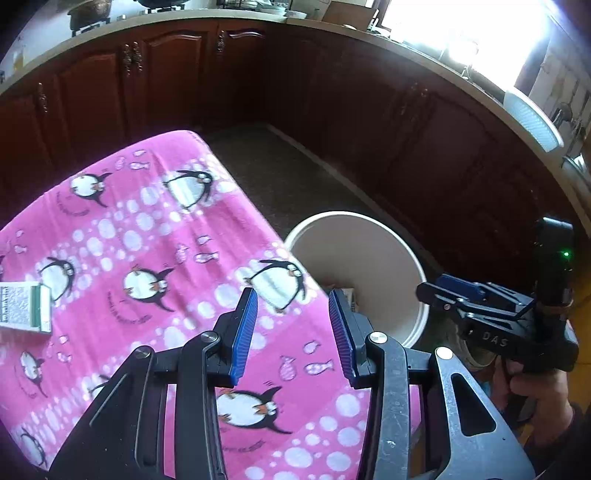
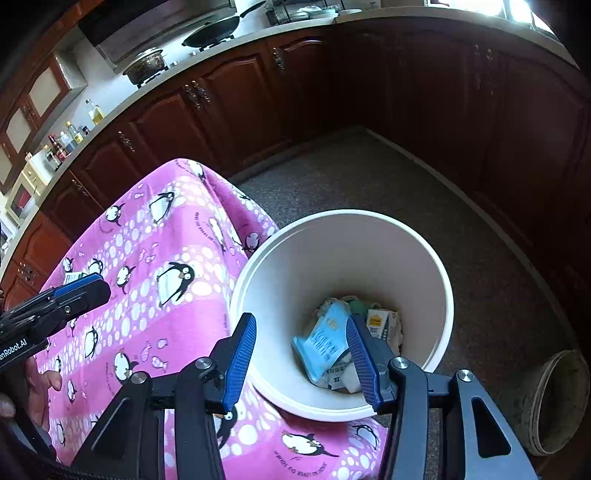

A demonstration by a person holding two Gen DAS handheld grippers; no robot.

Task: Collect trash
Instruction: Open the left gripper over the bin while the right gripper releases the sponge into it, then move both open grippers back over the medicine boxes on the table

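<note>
A white bucket [image 2: 436, 291] stands on the floor beside a table covered with a pink penguin cloth [image 2: 162, 295]. Inside it lie a light blue packet [image 2: 321, 343], a yellow-labelled carton [image 2: 382, 323] and other wrappers. My right gripper [image 2: 301, 360] is open and empty, just above the bucket's near rim. My left gripper [image 1: 293, 334] is open and empty above the cloth [image 1: 147, 229]. A green and white box [image 1: 24, 312] lies on the cloth at the far left. The bucket [image 1: 369, 251] shows past the cloth's right edge. The right gripper [image 1: 443, 291] also shows in the left wrist view.
Dark wooden cabinets [image 2: 236, 96] under a pale countertop [image 1: 332, 27] run around the room. A pan [image 2: 214, 31] and a pot [image 2: 146, 66] sit on the stove. A dirty round tub [image 2: 557, 402] stands on the speckled floor [image 2: 369, 177] at right.
</note>
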